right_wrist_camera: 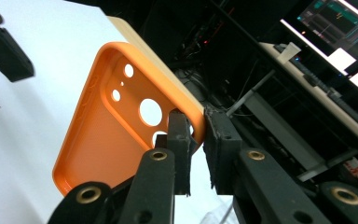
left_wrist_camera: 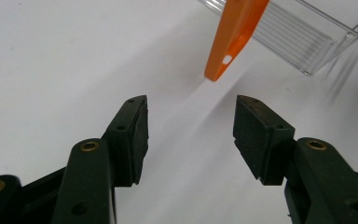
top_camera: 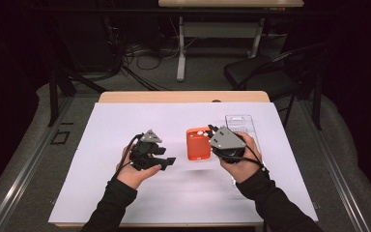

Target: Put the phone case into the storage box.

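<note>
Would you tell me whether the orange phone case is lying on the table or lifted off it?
Lifted. The right gripper pinches the orange phone case by its edge, and its lower corner hangs above the white table.

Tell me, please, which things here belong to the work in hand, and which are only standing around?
In the work:
- orange phone case, pinched at its edge by the right gripper
- left gripper, open, holding nothing
- clear plastic tray beside the case

Standing around:
- black chair
- far desk
- floor cables
</note>
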The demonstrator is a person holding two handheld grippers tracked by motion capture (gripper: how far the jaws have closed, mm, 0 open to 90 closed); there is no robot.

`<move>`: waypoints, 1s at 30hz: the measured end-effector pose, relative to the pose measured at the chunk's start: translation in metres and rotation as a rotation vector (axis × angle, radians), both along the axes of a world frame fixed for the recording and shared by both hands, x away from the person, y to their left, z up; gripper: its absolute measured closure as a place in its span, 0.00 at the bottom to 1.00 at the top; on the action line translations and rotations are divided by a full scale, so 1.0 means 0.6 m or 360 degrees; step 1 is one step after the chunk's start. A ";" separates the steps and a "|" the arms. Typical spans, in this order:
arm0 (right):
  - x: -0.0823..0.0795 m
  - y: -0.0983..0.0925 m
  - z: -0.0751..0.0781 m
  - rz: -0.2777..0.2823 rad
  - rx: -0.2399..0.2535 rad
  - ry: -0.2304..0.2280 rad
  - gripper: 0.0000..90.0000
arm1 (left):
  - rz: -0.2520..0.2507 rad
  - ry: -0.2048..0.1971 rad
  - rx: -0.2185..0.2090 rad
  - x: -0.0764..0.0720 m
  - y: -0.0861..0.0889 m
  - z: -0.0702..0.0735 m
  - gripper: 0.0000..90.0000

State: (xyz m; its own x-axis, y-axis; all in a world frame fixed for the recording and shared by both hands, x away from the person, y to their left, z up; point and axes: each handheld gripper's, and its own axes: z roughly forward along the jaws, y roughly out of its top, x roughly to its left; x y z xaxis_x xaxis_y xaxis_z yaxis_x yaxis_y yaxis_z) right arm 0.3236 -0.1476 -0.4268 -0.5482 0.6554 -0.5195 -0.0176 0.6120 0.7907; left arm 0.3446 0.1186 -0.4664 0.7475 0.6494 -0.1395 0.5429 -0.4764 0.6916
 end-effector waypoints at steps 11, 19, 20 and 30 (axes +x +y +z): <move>0.018 -0.023 0.002 -0.0036 -0.0004 -0.0085 0.90 | 0.0077 0.0048 -0.0005 0.008 0.013 -0.004 0.42; 0.032 -0.044 0.003 -0.0077 0.0002 -0.0125 0.90 | 0.0057 0.0063 -0.0042 0.011 0.018 -0.004 0.36; 0.034 -0.047 0.004 -0.0084 -0.0002 -0.0133 0.90 | 0.0060 0.0064 -0.0043 0.011 0.018 -0.004 0.34; 0.055 -0.081 0.016 -0.0147 0.0006 -0.0174 0.90 | 0.0095 0.0054 -0.0050 0.013 0.024 -0.002 0.26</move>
